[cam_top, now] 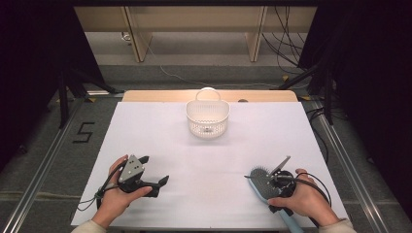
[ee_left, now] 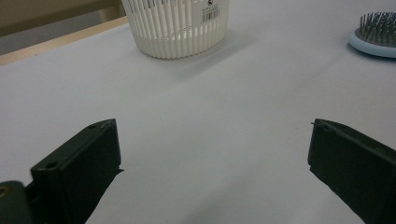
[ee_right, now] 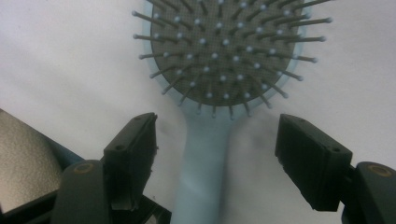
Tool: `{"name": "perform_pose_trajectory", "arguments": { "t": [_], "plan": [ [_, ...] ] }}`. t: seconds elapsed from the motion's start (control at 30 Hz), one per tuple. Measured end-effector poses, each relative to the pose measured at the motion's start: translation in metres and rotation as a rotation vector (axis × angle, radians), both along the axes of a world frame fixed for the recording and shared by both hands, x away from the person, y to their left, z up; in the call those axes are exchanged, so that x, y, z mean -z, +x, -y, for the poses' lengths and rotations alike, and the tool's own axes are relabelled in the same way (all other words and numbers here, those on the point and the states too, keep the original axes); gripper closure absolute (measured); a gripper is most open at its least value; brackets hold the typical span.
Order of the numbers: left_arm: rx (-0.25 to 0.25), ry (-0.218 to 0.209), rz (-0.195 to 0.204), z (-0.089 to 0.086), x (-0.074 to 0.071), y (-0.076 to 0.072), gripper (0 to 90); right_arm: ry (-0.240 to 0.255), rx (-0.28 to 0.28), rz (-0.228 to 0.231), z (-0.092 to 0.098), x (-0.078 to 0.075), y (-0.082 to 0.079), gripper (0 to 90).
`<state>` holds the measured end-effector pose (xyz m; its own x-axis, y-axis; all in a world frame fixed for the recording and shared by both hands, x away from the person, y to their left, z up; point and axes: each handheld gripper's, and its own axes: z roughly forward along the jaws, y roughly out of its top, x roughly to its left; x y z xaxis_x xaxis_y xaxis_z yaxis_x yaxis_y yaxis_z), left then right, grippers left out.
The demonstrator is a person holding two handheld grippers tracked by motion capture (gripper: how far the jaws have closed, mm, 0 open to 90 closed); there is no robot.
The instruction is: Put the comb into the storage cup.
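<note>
The right gripper's (ee_right: 215,154) jaws stood apart on either side of the pale blue hairbrush's (ee_right: 205,158) handle, just below the bristled head, with clear space between each pad and the handle; nothing was grasped yet. The brush lay bristles up on the white table (cam_top: 204,160), near its front right corner. The left gripper (cam_top: 155,175) rested at the front left with jaws released and nothing between them. The white slatted basket (cam_top: 208,118) stood well apart at the far middle. Judging by this, pickup was only beginning: closing, lifting and probably carrying to the basket remained.
</note>
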<state>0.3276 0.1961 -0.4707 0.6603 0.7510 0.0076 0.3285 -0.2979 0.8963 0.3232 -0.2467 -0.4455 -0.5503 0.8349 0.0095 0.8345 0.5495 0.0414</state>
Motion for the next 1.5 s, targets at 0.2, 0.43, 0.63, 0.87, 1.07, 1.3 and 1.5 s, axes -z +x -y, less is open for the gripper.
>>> {"name": "perform_pose_trajectory", "arguments": {
  "t": [0.2,0.43,0.63,0.87,1.07,1.3,1.5],
  "plan": [
    [0.0,-0.002,0.001,0.0,0.0,0.0,2.1,-0.021,0.014,-0.014,-0.003,0.004,0.001,36.8],
    [-0.001,-0.002,-0.002,0.0,0.0,0.0,2.1,-0.031,0.033,-0.017,-0.003,0.004,0.001,46.0],
    [0.0,-0.001,-0.001,0.0,0.0,0.0,2.2,-0.036,0.036,-0.019,-0.006,0.007,0.0,50.9],
    [0.0,-0.001,-0.002,0.0,0.0,0.0,2.1,-0.062,0.047,-0.008,-0.008,0.007,0.0,58.4],
    [0.002,-0.001,0.0,0.0,0.0,0.0,2.1,-0.076,0.057,-0.014,-0.012,0.008,-0.001,64.5],
    [0.001,-0.001,0.002,0.0,0.0,0.0,2.1,-0.081,0.071,-0.024,-0.013,0.008,-0.001,66.4],
    [0.0,-0.001,0.002,0.0,0.0,0.0,2.1,-0.088,0.087,-0.031,-0.014,0.008,-0.001,68.1]
  ]
}}
